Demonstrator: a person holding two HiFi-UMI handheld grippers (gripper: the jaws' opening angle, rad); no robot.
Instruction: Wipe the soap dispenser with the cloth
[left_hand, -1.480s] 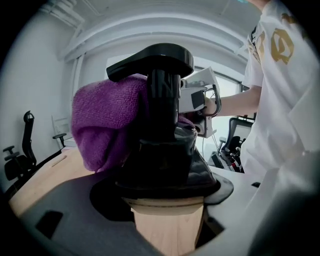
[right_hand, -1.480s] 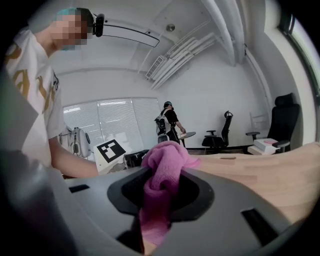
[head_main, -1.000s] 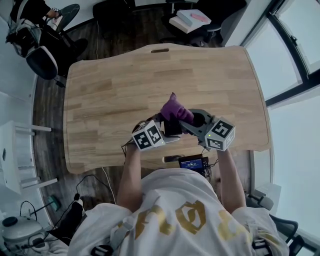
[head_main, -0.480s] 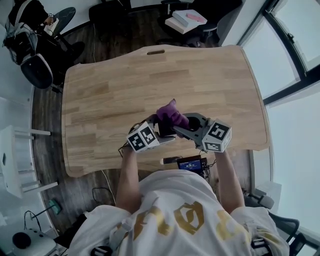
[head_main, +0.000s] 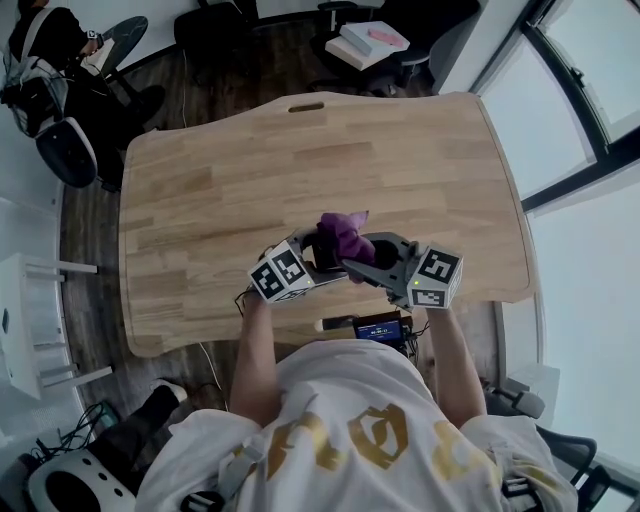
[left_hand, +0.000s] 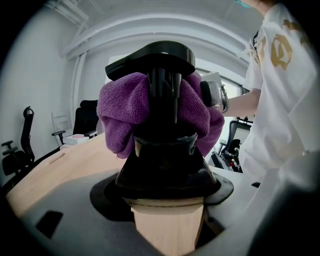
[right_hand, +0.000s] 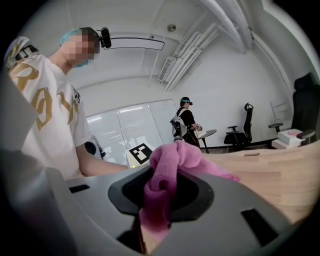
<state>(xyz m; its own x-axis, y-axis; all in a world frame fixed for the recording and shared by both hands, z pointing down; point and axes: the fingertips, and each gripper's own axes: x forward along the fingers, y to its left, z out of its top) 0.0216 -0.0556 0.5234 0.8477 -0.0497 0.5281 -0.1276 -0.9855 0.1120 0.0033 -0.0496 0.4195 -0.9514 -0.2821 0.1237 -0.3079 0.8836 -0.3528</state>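
Pale wooden desk (head_main: 220, 170) spreads beneath 2 grippers held close together near its front edge. Nearest, the left gripper (head_main: 312, 258) has its jaws clamped on the base of the black soap dispenser (left_hand: 165, 150). Beside it, the right gripper (head_main: 362, 262) has its jaws closed on the purple cloth (head_main: 345, 232), which is bunched round the dispenser's pump neck, under the spout. Past the desk's far left corner stands an office chair (head_main: 65, 150)

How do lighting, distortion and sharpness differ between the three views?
Head view: even light, table edges bowed by the wide lens, cloth sharp. Left gripper view: strong fisheye with black corners; the dispenser is a dark, detail-poor shape against the bright room. Right gripper view: same fisheye; the cloth near the lens looks slightly soft.
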